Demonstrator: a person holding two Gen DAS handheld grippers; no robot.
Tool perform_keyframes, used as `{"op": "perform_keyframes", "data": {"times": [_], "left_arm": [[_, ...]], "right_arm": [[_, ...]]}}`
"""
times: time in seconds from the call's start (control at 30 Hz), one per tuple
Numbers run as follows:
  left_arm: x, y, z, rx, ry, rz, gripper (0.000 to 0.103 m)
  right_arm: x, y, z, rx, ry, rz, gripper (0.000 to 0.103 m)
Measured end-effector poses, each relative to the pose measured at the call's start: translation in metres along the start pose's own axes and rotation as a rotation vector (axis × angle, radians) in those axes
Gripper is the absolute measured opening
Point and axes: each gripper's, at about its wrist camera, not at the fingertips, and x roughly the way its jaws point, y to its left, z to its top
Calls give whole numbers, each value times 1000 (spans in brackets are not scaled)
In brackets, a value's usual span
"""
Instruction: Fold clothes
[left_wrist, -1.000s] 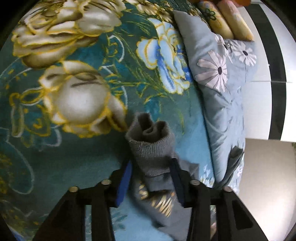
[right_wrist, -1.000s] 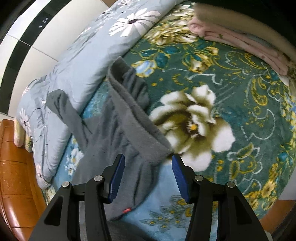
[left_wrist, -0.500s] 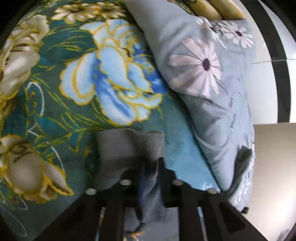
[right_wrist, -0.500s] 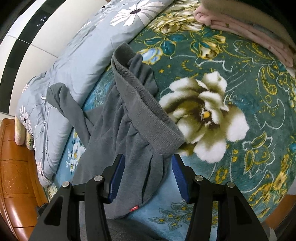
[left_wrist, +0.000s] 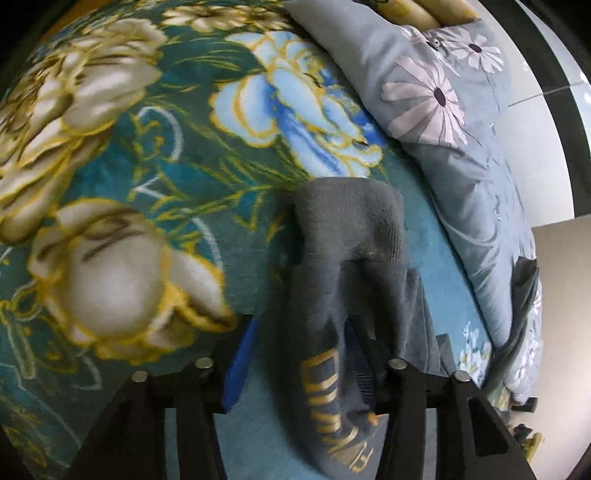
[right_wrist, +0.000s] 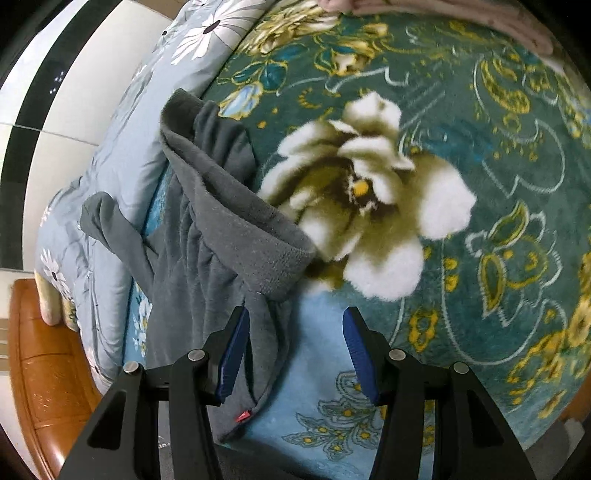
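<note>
A dark grey garment (left_wrist: 347, 225) with a ribbed cuff and gold lettering lies crumpled on the flowered blanket (left_wrist: 110, 155). My left gripper (left_wrist: 299, 365) points down over it and its jaws are opening. The cloth runs between the blue pads (left_wrist: 238, 365) and hangs against the right one, with a gap at the left one. In the right wrist view the same garment (right_wrist: 207, 236) stretches from a folded-over hem down to a red tag (right_wrist: 242, 417). My right gripper (right_wrist: 295, 354) hovers open above its lower edge, the left pad just over the cloth.
A pale blue daisy-print quilt (left_wrist: 454, 122) borders the blanket (right_wrist: 480, 184), with one grey sleeve (right_wrist: 107, 221) draped onto it. Pink folded clothes (right_wrist: 443, 14) lie at the far edge. A wooden bed frame (right_wrist: 44, 362) and a white wall (right_wrist: 55, 110) are beyond.
My left gripper closed tight on the grey cloth half a second ago and now stands wider, the cloth slack between its pads. The right gripper has sunk closer to the garment, its opening unchanged.
</note>
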Motion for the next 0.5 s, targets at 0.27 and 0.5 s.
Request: {"op": "perform_keyframes", "data": {"times": [0.27,0.5], "left_arm": [[5,-9,9,-49,-13,110,7],[-32,-22,1,-64,-91,107,5]], "right_arm": [[26,-10,3,134,-33,147,54],[29,23,13,49,-26,47,13]]}}
